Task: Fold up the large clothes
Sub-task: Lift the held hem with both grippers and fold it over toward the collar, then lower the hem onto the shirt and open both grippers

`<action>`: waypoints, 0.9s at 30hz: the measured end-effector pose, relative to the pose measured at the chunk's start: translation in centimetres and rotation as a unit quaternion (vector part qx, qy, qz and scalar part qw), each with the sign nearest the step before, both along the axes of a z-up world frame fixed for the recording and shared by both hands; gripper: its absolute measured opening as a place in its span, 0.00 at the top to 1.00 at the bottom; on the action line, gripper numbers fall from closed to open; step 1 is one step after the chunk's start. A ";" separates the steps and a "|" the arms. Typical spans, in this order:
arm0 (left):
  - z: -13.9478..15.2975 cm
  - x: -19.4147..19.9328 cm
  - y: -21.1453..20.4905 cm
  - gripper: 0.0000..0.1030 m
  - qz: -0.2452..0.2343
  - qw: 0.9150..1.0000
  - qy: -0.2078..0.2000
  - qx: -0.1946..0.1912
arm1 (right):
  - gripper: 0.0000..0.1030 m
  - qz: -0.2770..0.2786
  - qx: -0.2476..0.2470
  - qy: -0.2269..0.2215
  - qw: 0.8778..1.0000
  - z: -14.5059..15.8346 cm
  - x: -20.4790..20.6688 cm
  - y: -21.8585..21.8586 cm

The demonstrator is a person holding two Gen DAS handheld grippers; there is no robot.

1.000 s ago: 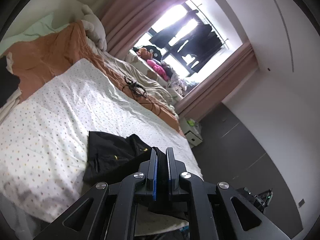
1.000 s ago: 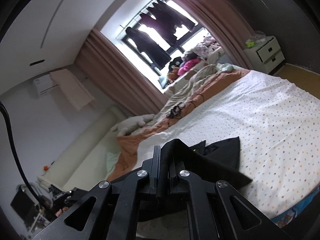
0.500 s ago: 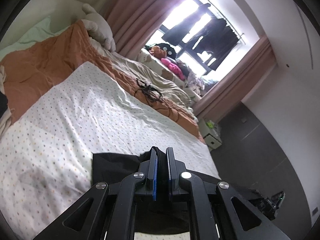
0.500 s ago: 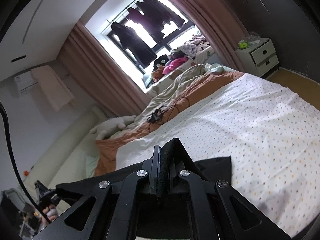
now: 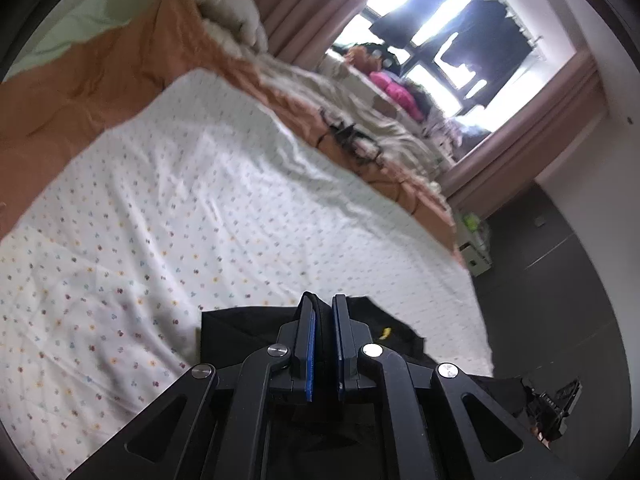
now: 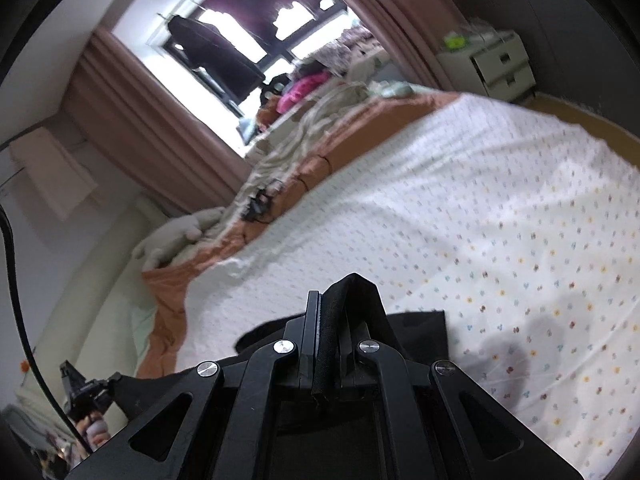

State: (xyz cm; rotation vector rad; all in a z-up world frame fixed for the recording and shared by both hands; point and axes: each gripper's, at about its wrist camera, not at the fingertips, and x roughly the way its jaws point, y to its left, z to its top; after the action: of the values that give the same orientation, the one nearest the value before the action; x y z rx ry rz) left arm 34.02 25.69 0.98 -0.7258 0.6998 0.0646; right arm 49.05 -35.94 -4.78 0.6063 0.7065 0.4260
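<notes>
Over the dotted sheet (image 5: 168, 216), each gripper (image 5: 323, 304) (image 6: 334, 292) clamps the black garment's (image 5: 240, 324) edge; wide bare sheet ahead.

Most of the black garment (image 5: 248, 328) lies hidden beneath each hand-held gripper's frame. The far windowsill clutter (image 5: 384, 80) is blurred beyond telling. The bed (image 6: 520, 208) runs off the right edge.

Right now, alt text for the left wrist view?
The left gripper is shut on a fold of a black garment, which lies at the near edge of a bed under a white dotted sheet. Beyond it are an orange blanket, pink curtains and a bright window with dark clothes hanging.
</notes>
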 end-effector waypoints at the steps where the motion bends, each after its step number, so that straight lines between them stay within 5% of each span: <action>1: -1.0 0.6 0.1 0.93 0.001 1.000 0.009 -0.001 | 0.96 -0.002 -0.002 0.012 1.000 -1.1 0.6 0.1; 11: -8.0 5.6 1.1 0.91 0.000 0.997 0.073 0.004 | 0.95 -0.015 -0.041 0.078 0.996 -7.3 4.4 1.8; 13: -8.1 6.3 1.2 0.81 -0.001 0.996 0.090 0.007 | 0.80 -0.033 -0.075 0.082 0.993 -7.2 4.8 2.0; 15: -8.1 6.6 1.3 0.56 0.000 0.995 0.102 0.000 | 0.35 -0.048 -0.090 0.079 0.992 -6.9 5.1 2.0; 17: -7.3 5.8 1.6 0.40 0.011 0.997 0.070 0.002 | 0.24 -0.059 -0.084 0.066 0.992 -6.4 4.8 1.5; 20: -6.3 4.8 1.5 0.27 0.018 0.998 0.048 0.033 | 0.24 -0.057 -0.094 0.053 0.993 -5.6 4.0 1.1; 27: -7.9 2.2 1.2 0.28 0.007 0.996 0.072 0.053 | 0.24 -0.047 -0.124 0.088 0.987 -7.4 2.7 0.7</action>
State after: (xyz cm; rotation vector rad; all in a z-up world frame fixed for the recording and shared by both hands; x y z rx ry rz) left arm 36.20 26.87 -6.88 -0.6287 0.8239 0.1665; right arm 51.78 -35.20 -12.19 0.4422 0.8811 0.1941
